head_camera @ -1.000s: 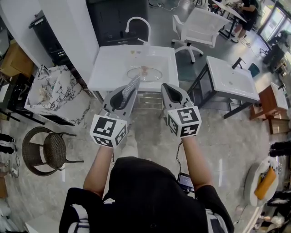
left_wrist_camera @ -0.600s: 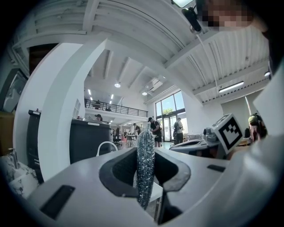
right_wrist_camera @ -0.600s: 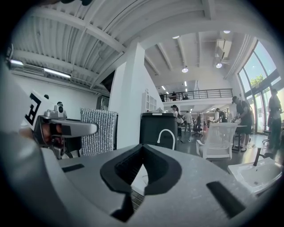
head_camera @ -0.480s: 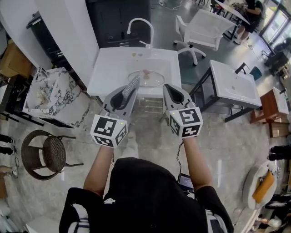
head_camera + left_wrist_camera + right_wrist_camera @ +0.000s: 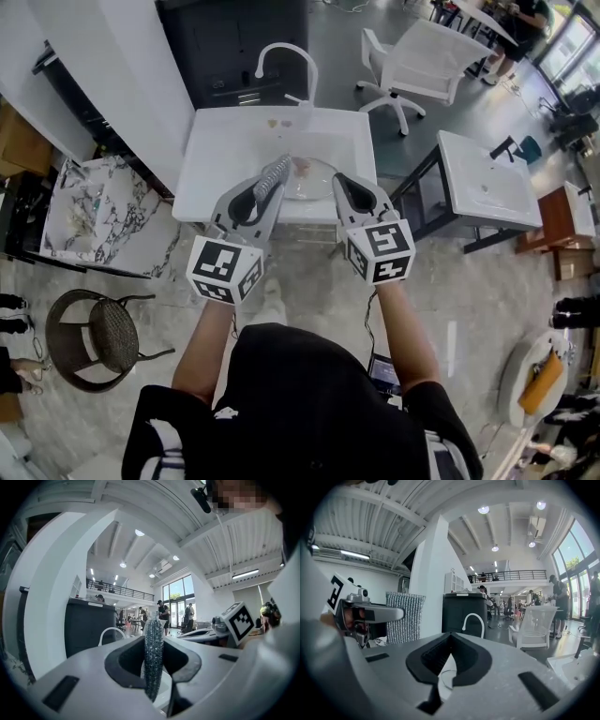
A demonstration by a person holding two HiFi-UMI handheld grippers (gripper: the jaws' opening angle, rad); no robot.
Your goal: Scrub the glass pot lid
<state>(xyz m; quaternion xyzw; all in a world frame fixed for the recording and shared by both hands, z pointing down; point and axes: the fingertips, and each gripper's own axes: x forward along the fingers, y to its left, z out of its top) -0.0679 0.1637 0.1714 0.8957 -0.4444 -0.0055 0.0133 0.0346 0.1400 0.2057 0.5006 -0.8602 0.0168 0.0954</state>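
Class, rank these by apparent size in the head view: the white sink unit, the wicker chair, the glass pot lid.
Largest: white sink unit.
Then: wicker chair.
Smallest: glass pot lid, partly hidden.

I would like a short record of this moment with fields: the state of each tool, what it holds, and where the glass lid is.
left tool: shut on a silver mesh scrubbing pad, which is held on edge
right tool: shut, nothing between the jaws
lid: round glass pot lid lying on the white sink top, just ahead of both tools
pad and lid: cannot tell whether they touch
faucet: white curved faucet at the sink's far edge
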